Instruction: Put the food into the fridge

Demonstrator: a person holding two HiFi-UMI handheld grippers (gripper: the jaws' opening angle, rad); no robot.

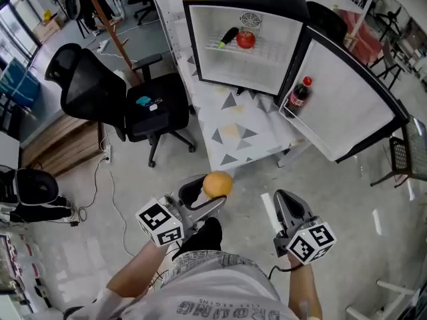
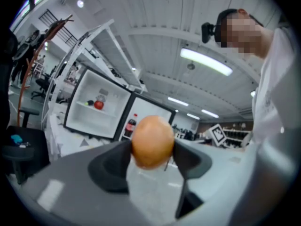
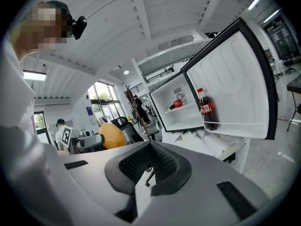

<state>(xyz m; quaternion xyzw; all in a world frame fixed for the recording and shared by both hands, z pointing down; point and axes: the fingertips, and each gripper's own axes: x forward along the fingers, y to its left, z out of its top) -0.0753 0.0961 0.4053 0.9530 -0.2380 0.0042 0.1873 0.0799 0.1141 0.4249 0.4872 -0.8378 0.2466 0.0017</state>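
Tomato and bottle are in the far fridge — the orange isn't. Left gripper clamps it (right gripper closed, empty).

The right gripper had its jaws together, empty. Beyond stood the open white black-framed fridge, a red tomato on its shelf, a dark cola bottle in its door.

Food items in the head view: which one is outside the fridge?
The orange, gripped by the left gripper; tomato and green vegetable sit on the shelf, cola bottle in the door.
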